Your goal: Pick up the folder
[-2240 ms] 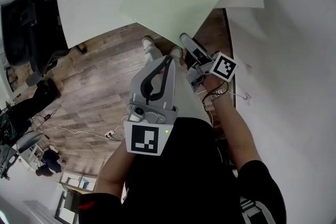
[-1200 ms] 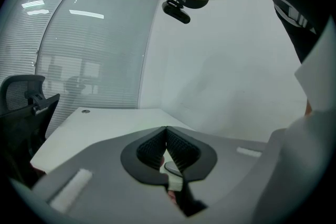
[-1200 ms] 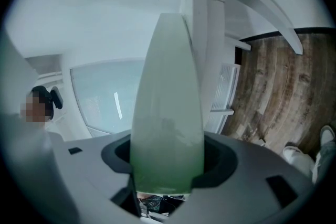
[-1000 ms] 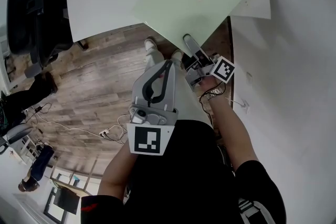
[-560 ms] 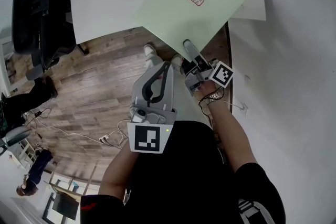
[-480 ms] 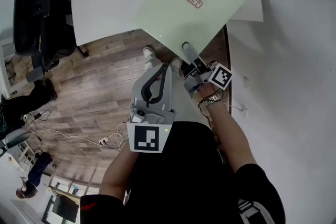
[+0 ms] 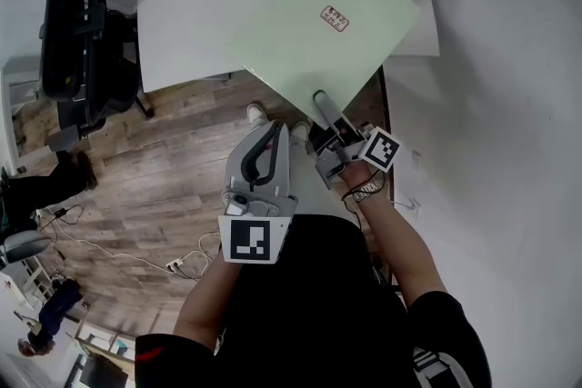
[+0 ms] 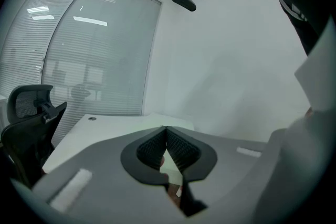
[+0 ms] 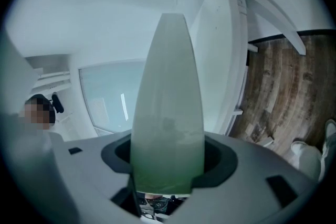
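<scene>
The pale green folder [image 7: 327,23] with a small red label hangs tilted over the near edge of the white table [image 7: 200,4]. My right gripper [image 7: 320,100] is shut on its near edge. In the right gripper view the folder [image 9: 167,102] rises edge-on out of the right gripper [image 9: 167,168], hiding what lies straight ahead. My left gripper [image 7: 273,130] is held in front of the body, below the table edge and left of the right one. It is shut with nothing in it, and in its own view the left gripper [image 8: 166,131] shows its pads meeting.
A black office chair [image 7: 77,41] stands at the table's left. Wooden floor [image 7: 164,168] lies under the grippers, with the person's shoes [image 7: 256,114] near the table edge. A white wall [image 7: 509,86] runs along the right. Cables trail on the floor at left.
The right gripper has kept its hold on the folder and drifted slightly left with it. The left gripper has stayed shut in about the same place.
</scene>
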A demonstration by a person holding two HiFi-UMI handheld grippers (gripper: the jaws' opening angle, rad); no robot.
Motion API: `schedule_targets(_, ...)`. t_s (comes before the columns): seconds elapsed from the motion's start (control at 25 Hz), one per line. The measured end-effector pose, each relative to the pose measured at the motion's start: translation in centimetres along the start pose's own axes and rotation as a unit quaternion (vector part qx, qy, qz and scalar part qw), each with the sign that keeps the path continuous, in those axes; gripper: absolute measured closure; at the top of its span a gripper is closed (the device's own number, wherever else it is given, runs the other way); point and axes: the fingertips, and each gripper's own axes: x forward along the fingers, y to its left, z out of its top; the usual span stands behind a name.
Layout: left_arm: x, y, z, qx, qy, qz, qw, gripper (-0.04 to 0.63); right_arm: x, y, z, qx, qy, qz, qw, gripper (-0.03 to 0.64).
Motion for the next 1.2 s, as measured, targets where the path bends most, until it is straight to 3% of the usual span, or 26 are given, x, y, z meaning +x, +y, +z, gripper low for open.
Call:
schedule_targets(0.48,-1.9,0.5,4.7,0.001,-0.035,0.009,0.9994,0.589,1.9,9.4,1.3,-0.011,0.000,0.009,1.000,0.345)
schedule_targets(0.64,-4.8,0.1,7.7,-0.003,-0.048,0.009,0.9988,0.589,1.0,14.7,0.0,-0.016,0.001,-0.003,1.000,0.345)
schedule_targets(0.84,-4.1,0.8,6.2,-0.004,-0.051,0.022,0.9984,0.589,0.8,14.9,0.5,-0.019,0.004,-0.004,1.000,0.345)
schedule_targets(1.2,-4.4,2.3,7.4,-0.003,-0.078,0.034,0.9964,0.589,0.7,18.8,-0.5,-0.072,-0.001,-0.011,0.997,0.345)
